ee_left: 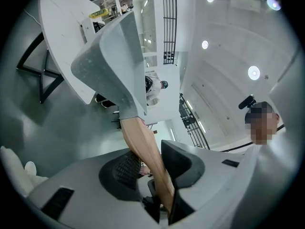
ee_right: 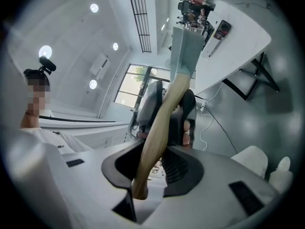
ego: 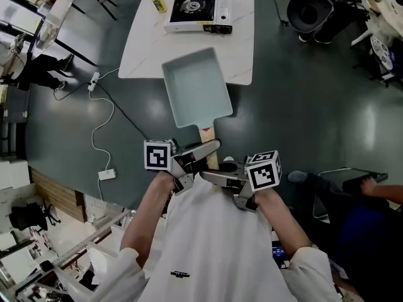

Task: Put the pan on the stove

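A pale square pan [ego: 196, 87] with a wooden handle [ego: 208, 140] hangs in the air in front of the white table [ego: 239, 49], over its near edge. Both grippers hold the handle near my body. The left gripper [ego: 201, 155] is shut on it from the left, and the right gripper [ego: 217, 172] is shut on its end from the right. In the left gripper view the handle [ee_left: 143, 147] runs between the pads up to the pan [ee_left: 112, 61]. The right gripper view shows the handle [ee_right: 159, 128] pinched, with the pan [ee_right: 186, 49] beyond. A portable gas stove [ego: 199, 10] stands at the table's far side.
A yellow bottle [ego: 157, 0] lies left of the stove. A white cable and power strip [ego: 106, 173] trail over the dark floor at the left. A dark chair [ego: 315, 8] stands at the far right, and a person's arm [ego: 371, 190] shows at the right edge.
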The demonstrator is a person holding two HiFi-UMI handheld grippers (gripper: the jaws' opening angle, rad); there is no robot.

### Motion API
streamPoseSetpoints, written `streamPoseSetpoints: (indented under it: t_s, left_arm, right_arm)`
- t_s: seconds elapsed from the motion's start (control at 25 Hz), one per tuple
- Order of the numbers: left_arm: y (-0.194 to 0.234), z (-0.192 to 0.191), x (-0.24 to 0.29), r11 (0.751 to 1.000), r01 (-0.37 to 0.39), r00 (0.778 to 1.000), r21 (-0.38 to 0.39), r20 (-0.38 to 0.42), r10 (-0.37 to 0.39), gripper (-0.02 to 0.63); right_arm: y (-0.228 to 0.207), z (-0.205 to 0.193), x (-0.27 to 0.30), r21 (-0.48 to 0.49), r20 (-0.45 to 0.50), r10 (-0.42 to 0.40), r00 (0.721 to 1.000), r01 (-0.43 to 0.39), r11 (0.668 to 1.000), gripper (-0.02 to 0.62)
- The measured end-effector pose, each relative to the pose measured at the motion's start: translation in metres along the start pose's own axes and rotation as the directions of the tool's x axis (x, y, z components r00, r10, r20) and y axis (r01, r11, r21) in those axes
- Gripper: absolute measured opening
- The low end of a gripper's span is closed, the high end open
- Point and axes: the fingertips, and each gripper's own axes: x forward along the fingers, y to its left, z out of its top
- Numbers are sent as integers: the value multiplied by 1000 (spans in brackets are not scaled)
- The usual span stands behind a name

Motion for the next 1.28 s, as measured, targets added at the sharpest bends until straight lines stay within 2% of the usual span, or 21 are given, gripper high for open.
streamPoseSetpoints:
  t_s: [0.16, 0.68, 1.28]
  left_arm:
    - [2, -3, 1, 999, 5, 1000, -33, 16, -5, 132]
    - [13, -1, 31, 998, 54, 998, -30, -10, -54, 132]
    - [32, 2, 43, 1000, 26, 996, -6, -81, -26, 132]
  right_arm:
    - [-1, -2, -1, 14, -6, 3, 1000, -3, 1000, 117]
    - [-20, 6, -26, 2, 22, -37, 999, 37, 999, 117]
    - [-36, 15, -32, -7, 71, -40, 997, 40, 999, 117]
